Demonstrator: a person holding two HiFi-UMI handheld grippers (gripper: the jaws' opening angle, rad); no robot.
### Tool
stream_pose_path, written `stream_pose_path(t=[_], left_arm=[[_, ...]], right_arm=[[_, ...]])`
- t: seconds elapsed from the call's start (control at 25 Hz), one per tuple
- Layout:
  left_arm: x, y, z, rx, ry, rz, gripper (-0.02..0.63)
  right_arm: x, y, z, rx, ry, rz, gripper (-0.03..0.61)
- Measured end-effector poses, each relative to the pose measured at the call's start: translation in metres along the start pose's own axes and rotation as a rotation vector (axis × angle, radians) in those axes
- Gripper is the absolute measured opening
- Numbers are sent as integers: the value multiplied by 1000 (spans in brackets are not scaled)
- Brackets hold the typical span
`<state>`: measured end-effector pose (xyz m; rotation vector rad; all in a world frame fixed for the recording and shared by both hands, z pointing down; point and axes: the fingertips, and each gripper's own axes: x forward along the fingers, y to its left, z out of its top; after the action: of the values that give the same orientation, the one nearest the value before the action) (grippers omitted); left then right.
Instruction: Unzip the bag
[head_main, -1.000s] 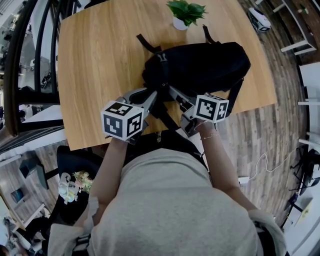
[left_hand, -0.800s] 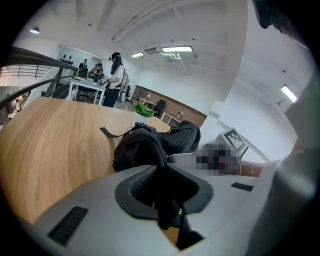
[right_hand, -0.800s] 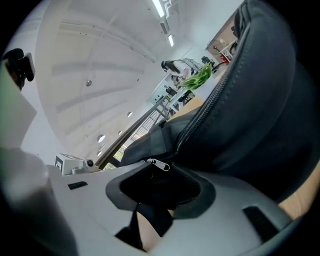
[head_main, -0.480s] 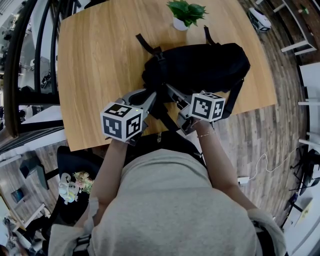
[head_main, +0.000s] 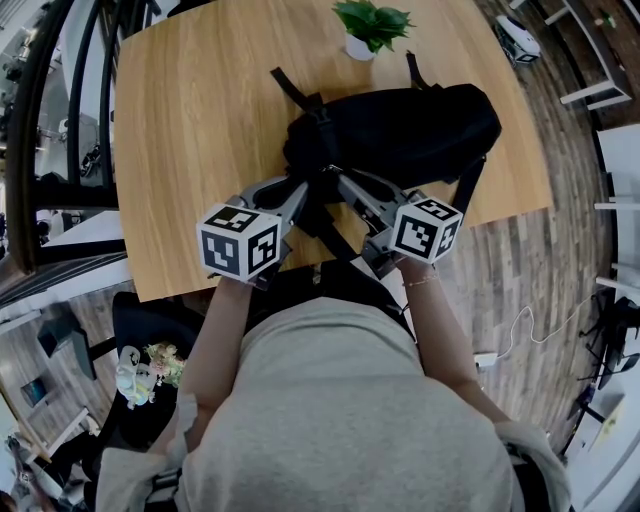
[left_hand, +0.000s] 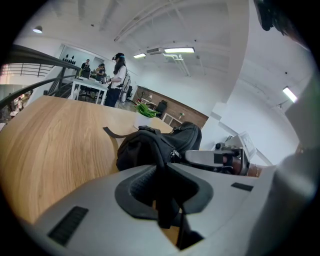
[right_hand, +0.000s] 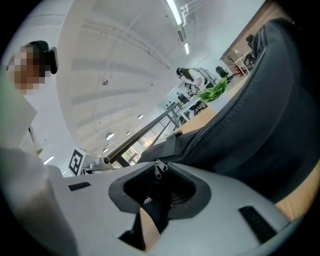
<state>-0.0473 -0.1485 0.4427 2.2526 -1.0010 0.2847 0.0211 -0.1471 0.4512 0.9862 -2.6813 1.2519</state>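
Bag (head_main: 420, 130): left hand-held gripper (head_main: 302, 192) clamps strap (left_hand: 165, 210); right hand-held gripper (head_main: 345, 185) closing on zipper pull (right_hand: 159, 170).

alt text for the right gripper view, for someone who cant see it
The right tool has just been closing its jaws on the metal zipper pull of the black bag, with a black tab hanging between them. Behind are a wooden table and a green plant.

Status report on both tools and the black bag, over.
Left tool clamped on strap. Right tool just closing on zipper pull. Bag zipped shut on table. Potted plant behind, clear of it.
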Motion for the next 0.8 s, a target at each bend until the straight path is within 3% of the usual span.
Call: stream_pose_path(t=[0.12, 0.24, 0.6, 0.8], left_arm=[[0, -1, 0, 3, 1, -1, 66], [1, -1, 0, 6, 1, 0, 66], [1, -1, -1, 5, 2, -2, 66], [1, 0, -1, 4, 3, -1, 66]], right_arm=[[-3, 10, 9, 17, -65, 66, 37], [3, 17, 5, 10, -45, 96, 40], [4, 13, -11, -107, 55, 21, 100], [-3, 0, -14, -76, 51, -25, 100]])
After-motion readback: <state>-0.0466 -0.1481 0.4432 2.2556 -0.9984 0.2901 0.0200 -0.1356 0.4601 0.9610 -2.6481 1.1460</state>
